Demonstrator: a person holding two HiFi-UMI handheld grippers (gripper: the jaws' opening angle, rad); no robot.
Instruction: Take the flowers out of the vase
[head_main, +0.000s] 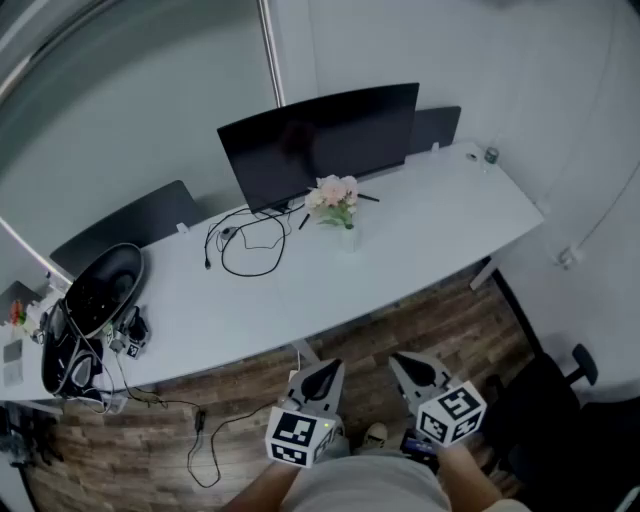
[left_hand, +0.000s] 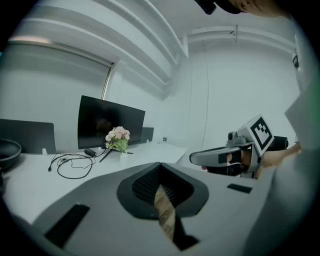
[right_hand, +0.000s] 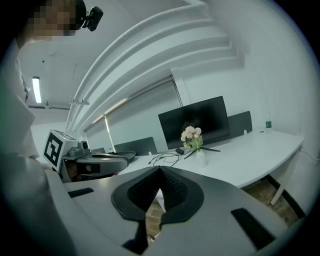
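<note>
Probably light and crushable, the pale pink flower bunch (head_main: 334, 191) in its small white vase (head_main: 348, 238) on the white desk (head_main: 430, 235) wants pinching low at the green stems (head_main: 342, 217) by the left gripper (head_main: 323, 372) or right gripper (head_main: 411, 366), both closed empty.

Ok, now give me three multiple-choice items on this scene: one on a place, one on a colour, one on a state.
1. Where on the desk does the vase stand?
A. at its left end
B. near the middle, in front of the monitor
C. at its right end

2. What colour are the flowers?
A. blue
B. yellow
C. pale pink

3. How do the left gripper and the right gripper stand?
A. both shut, empty
B. both wide open
C. both shut on the flowers

Answers:
1 B, the vase stands just before the dark screen.
2 C, the blooms are pale pink over green leaves.
3 A, each gripper view shows its jaws together with nothing between them.
</note>
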